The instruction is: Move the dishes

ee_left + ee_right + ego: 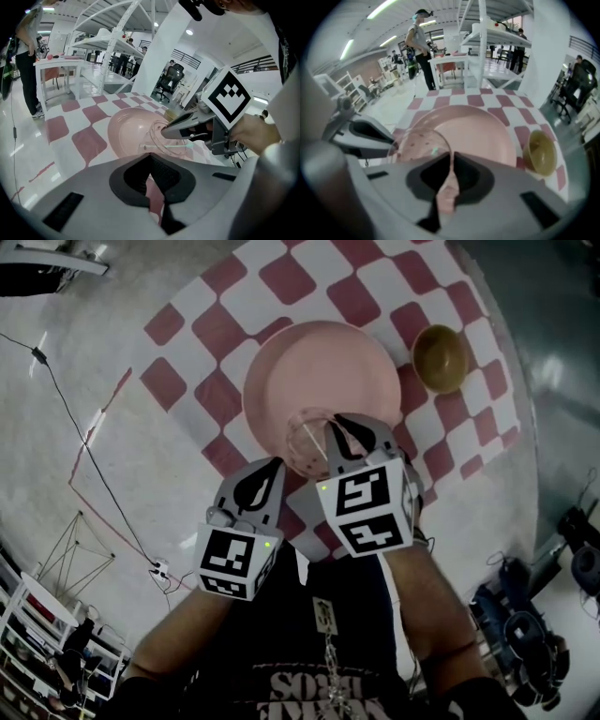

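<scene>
We see right gripper (349, 430) clamped on near rim of clear bowl (302, 444), thin wall pinched between pads. Clear bowl at near edge of pink plate (319, 371); we cannot tell whether resting or lifted. Plate lies on checked cloth (183, 381). Yellow bowl (441, 357) on cloth right of plate, near its rim. Left gripper (267, 472) hovers just left of clear bowl, jaws together, nothing between them.
</scene>
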Demonstrator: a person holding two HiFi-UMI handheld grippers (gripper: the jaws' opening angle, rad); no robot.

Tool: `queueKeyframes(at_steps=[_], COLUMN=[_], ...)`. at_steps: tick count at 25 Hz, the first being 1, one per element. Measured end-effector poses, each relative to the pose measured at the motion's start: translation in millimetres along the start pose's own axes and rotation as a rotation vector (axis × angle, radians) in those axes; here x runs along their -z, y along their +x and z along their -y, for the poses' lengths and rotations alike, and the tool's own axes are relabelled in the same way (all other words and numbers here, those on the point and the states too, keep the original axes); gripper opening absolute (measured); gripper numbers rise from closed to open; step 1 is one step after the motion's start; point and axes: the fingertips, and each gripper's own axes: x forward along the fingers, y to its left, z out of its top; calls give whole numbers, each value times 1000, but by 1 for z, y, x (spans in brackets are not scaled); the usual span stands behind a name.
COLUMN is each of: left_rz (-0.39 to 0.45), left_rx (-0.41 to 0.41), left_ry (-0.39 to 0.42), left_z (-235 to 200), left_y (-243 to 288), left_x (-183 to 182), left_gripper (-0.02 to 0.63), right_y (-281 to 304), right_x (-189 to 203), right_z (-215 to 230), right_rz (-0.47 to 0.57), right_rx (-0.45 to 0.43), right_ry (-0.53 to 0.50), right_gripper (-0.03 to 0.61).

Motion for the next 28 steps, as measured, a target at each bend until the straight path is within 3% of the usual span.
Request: queueKeyframes(at_steps=[5,16,28], left_rz=[-21,-23,-28], left_rx=[11,-15,-33], left_ry=[34,24,0], left_z=[-2,10,63], left_y=[-5,9,36], left_x=[-2,-12,-6], left_gripper=[26,26,26], right_y=[-7,-61,-91], right_x=[5,-13,83], right_z=[10,65,169], right_rz=[-11,96,16], right_rx=[5,31,126], right_ry=[60,135,205], right_gripper=[51,49,49])
